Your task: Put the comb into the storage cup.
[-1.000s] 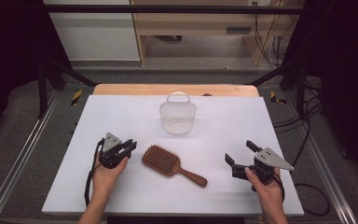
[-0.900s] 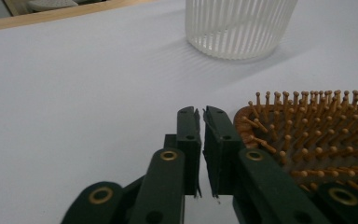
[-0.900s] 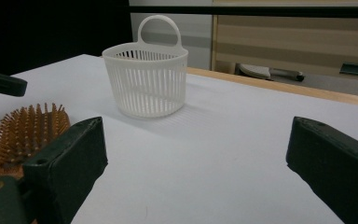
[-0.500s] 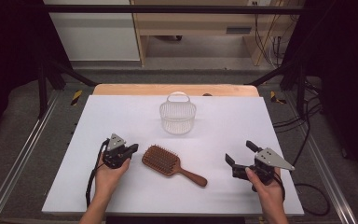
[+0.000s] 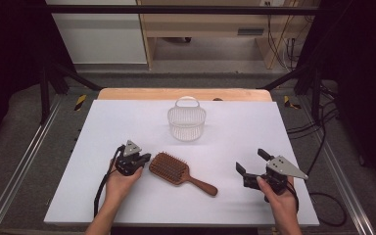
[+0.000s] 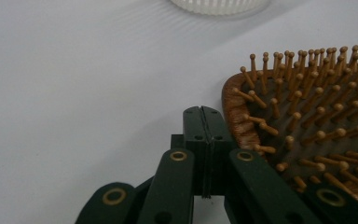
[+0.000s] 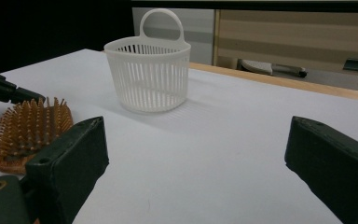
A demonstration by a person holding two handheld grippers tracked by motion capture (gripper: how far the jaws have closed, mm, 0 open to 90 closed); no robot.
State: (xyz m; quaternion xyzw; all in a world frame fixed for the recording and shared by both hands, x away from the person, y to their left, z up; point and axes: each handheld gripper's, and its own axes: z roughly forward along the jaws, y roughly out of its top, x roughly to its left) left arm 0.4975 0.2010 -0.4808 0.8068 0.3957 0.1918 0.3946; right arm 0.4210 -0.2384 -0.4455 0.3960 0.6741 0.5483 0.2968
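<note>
High view: wooden hairbrush [image 5: 175, 170] lies bristles up on the white counter [image 5: 103, 127], left tongs [image 5: 145, 158] just beside its head, right tongs [image 5: 250, 161] well apart.
Left gripper view: jaws pressed together, nothing between.
Right gripper view: jaws spread; white basket [image 7: 148, 77] beyond.

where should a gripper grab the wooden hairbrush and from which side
Probably by the handle, coming straight down from above. The hairbrush lies flat, bristles up, its slim handle pointing toward the right gripper, whose jaws stand open and fit across it. The bristled head is wide and awkward to pinch. The left gripper sits shut beside the head.
</note>
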